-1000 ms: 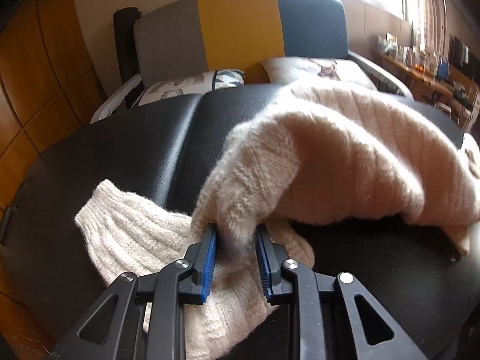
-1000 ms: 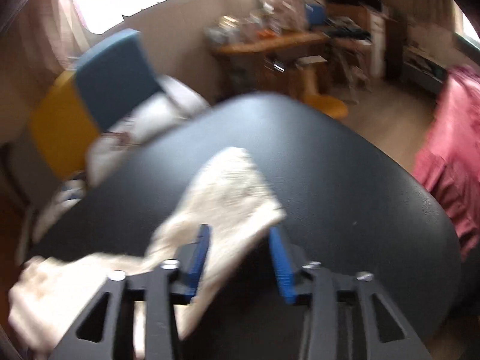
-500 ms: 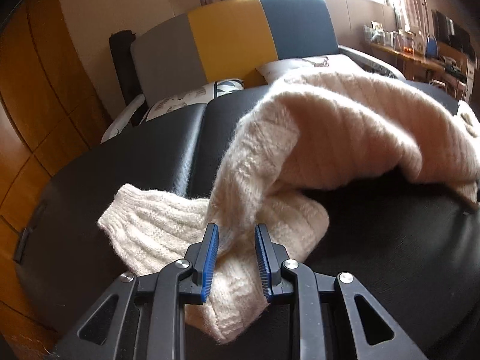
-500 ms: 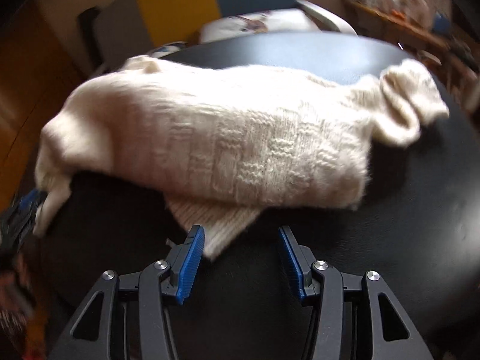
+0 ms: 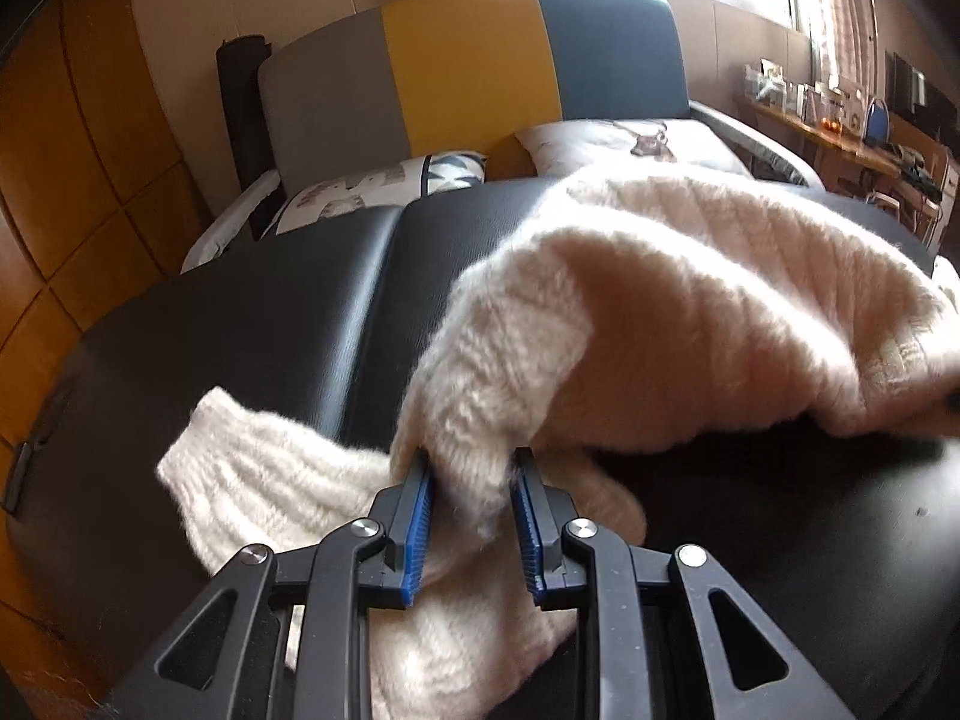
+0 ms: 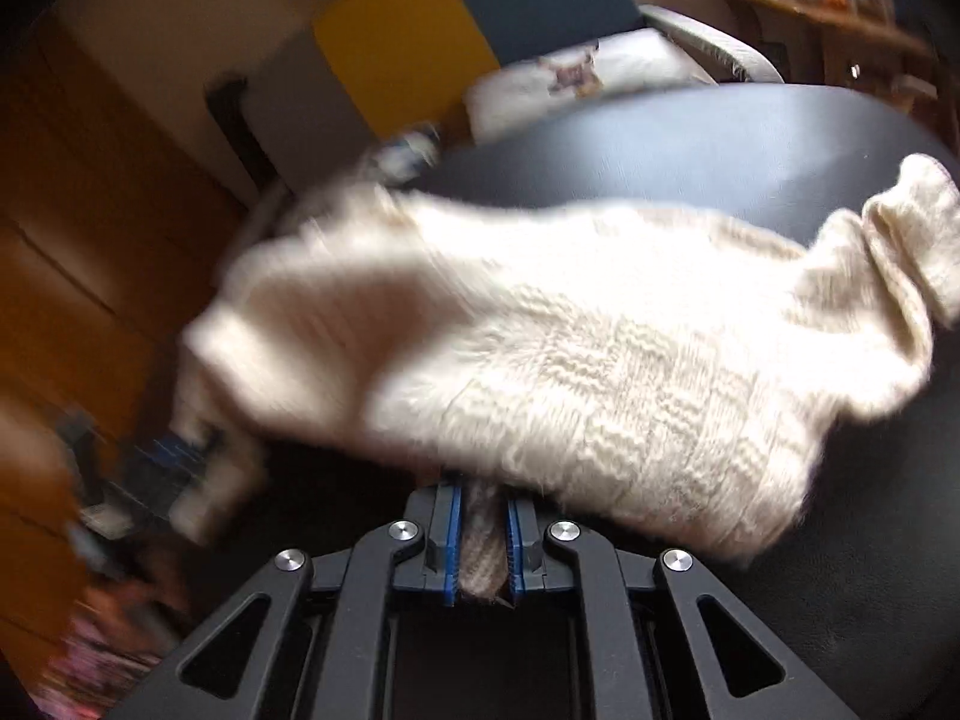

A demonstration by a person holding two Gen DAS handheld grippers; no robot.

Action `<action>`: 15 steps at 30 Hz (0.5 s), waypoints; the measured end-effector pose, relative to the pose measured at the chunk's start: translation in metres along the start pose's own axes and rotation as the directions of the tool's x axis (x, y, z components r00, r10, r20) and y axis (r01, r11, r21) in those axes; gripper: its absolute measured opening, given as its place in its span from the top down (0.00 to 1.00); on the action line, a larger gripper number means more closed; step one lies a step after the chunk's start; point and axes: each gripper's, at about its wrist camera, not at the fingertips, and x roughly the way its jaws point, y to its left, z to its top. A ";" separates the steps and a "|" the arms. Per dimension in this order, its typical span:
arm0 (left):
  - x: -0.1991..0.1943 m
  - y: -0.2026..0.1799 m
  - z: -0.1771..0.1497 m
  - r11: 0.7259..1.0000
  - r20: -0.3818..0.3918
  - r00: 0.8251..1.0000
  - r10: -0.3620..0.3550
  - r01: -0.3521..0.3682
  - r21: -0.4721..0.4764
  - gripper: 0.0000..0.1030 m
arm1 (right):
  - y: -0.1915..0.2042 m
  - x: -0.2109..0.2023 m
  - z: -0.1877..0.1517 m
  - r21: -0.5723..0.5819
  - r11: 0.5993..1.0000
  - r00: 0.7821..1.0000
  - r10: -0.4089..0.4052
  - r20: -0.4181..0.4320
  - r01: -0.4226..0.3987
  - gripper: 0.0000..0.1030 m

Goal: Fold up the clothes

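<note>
Left wrist view, left to right:
- Wooden wall panels (image 5: 90, 192), orange-brown, along the left edge.
- Black padded table (image 5: 270, 324), with a seam running front to back; it carries the garment.
- Cream knitted sweater (image 5: 690, 324), lying on the table. One ribbed sleeve cuff (image 5: 240, 480) rests flat on the black surface at lower left; the body is lifted into a hump toward the right.
- Left gripper (image 5: 471, 516), blue-padded fingers clamped on a bunched fold of the sweater, fabric filling the gap between them.
- Sofa (image 5: 468, 60) behind the table, back panels grey, yellow and dark blue, with two printed cushions (image 5: 384, 186) on the seat.
- Desk (image 5: 840, 138) with small items, far right under a window; items too small to identify.

Right wrist view, left to right:
- Left side blurred by motion; a blue-and-black shape at the sweater's left end cannot be made out.
- Sweater (image 6: 600, 348) stretched across the table (image 6: 690, 144), basket-weave pattern facing the camera, a cuff at far right.
- Right gripper (image 6: 483, 531), fingers drawn close together, pinching the sweater's lower edge.
</note>
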 end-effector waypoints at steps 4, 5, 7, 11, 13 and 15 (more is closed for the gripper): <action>-0.010 -0.003 0.004 0.999 0.033 0.999 -0.038 0.039 -0.020 0.76 | 0.016 -0.042 0.028 -0.006 0.996 0.992 0.090 0.086 -0.090 0.88; -0.011 -0.003 0.004 0.999 0.033 0.999 -0.040 0.041 -0.023 0.76 | 0.021 -0.050 0.032 -0.009 0.994 0.989 0.110 0.102 -0.110 0.88; -0.011 -0.003 0.004 0.999 0.033 0.998 -0.045 0.046 -0.029 0.76 | 0.033 -0.061 0.040 -0.018 0.990 0.982 0.138 0.127 -0.136 0.88; -0.013 -0.004 0.003 0.998 0.033 0.998 -0.055 0.056 -0.040 0.75 | 0.058 -0.090 0.060 -0.058 0.978 0.958 0.210 0.194 -0.202 0.99; -0.014 -0.004 0.003 0.997 0.033 0.998 -0.060 0.061 -0.046 0.75 | 0.076 -0.103 0.067 -0.098 0.978 0.953 0.201 0.225 -0.183 0.99; -0.014 -0.005 0.002 0.996 0.033 0.997 -0.065 0.066 -0.051 0.75 | 0.088 -0.099 0.062 -0.147 0.979 0.966 0.168 0.196 -0.140 0.99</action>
